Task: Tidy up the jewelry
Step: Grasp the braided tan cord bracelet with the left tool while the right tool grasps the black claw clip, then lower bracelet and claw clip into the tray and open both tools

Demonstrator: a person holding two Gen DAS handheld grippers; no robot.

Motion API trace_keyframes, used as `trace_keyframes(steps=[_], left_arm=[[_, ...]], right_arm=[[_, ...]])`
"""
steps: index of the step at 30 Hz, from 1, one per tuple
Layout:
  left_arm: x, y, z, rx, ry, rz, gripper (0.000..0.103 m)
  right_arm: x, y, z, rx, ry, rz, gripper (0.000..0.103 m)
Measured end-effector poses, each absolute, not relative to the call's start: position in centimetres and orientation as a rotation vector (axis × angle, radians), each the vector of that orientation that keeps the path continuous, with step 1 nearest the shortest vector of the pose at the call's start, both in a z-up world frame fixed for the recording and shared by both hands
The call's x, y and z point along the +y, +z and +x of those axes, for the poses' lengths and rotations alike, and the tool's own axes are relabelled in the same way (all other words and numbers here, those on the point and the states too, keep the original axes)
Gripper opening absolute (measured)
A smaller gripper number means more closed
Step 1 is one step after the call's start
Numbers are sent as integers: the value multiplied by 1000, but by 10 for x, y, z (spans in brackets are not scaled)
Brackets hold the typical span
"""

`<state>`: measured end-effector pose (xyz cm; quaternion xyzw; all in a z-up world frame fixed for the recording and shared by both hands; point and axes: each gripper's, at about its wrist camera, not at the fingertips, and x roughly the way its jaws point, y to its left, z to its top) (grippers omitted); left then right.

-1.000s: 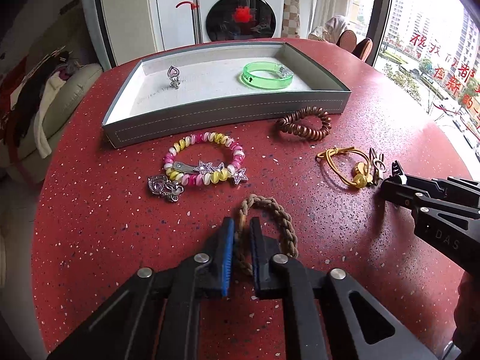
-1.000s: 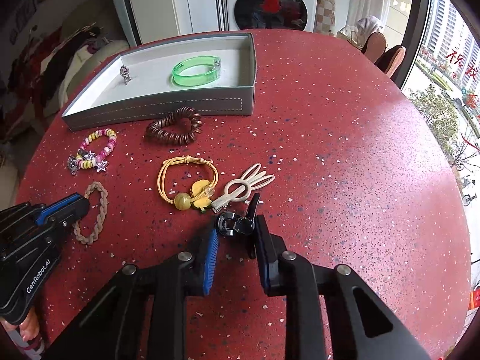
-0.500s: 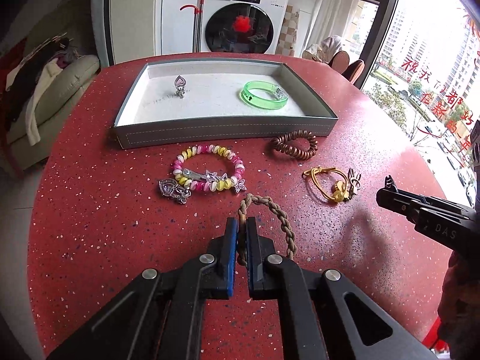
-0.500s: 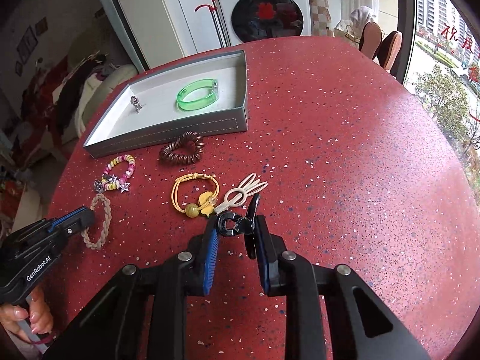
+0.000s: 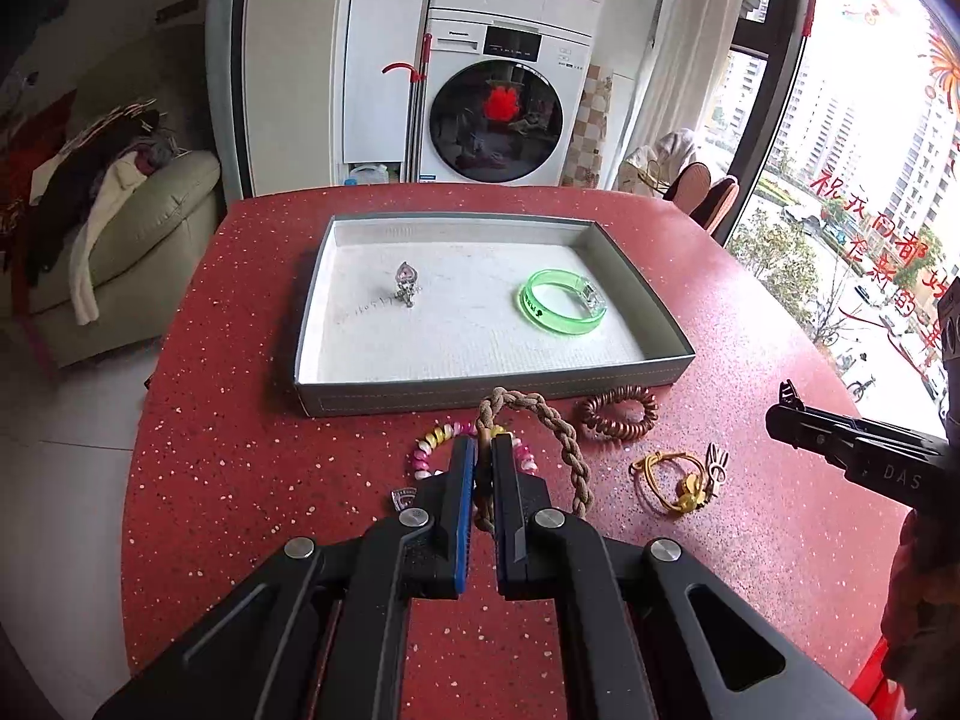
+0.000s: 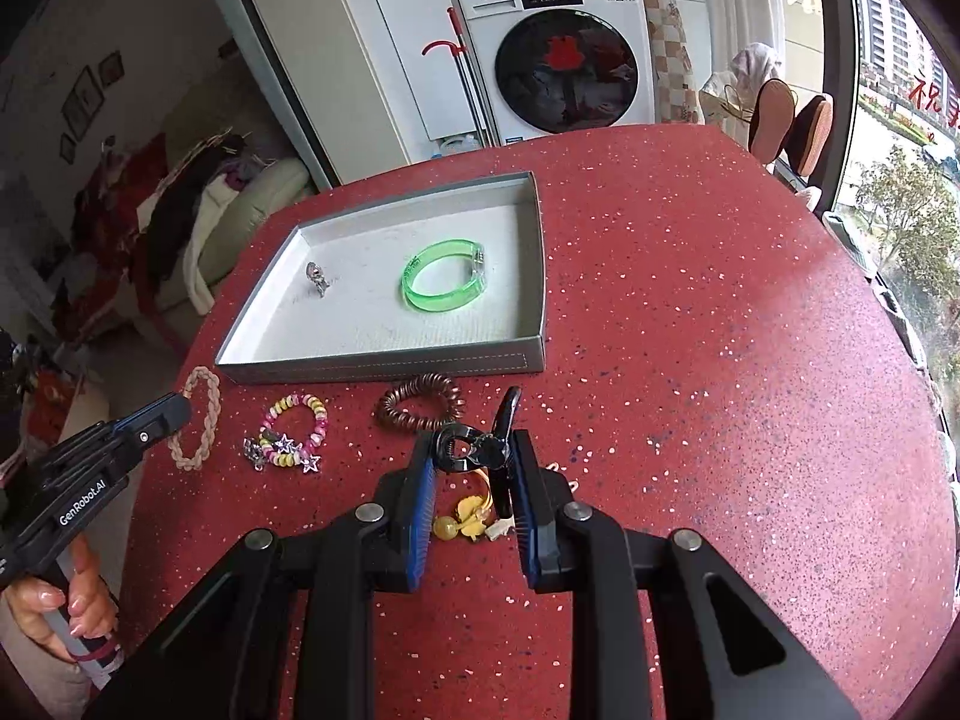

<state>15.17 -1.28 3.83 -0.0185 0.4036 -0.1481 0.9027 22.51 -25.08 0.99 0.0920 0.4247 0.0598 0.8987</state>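
Note:
My left gripper (image 5: 485,450) is shut on a tan braided rope bracelet (image 5: 555,420), which hangs off the red table just in front of the grey tray (image 5: 492,387). The right wrist view shows the same bracelet (image 6: 198,426) in the left gripper (image 6: 177,414). My right gripper (image 6: 474,462) is shut on a small black clip (image 6: 507,411) and holds it above the table. The tray holds a green bangle (image 5: 561,303) and a silver pendant (image 5: 407,282). The right gripper (image 5: 783,405) reaches in from the right edge of the left wrist view.
On the table before the tray lie a pink-and-yellow beaded bracelet (image 6: 294,432), a brown coil hair tie (image 6: 420,402) and a yellow hair tie (image 5: 678,480) with a cream clip. A hand (image 6: 66,606) grips the left handle. A sofa and a washing machine stand beyond.
Both grippers have risen from the table, the left one with the braided bracelet and the right one with the black clip. The tray now sits nearer the middle of both views.

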Motion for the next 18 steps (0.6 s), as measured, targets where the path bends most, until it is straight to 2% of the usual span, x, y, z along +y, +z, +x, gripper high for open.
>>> trace_keyframes(steps=[9, 18], left_arm=[[0, 47, 219, 829, -269, -48, 24], [-1, 20, 287, 911, -261, -42, 24]], right_arm=[[-230, 19, 297, 893, 183, 177, 26], [-216, -26, 359, 1047, 203, 200, 26]])
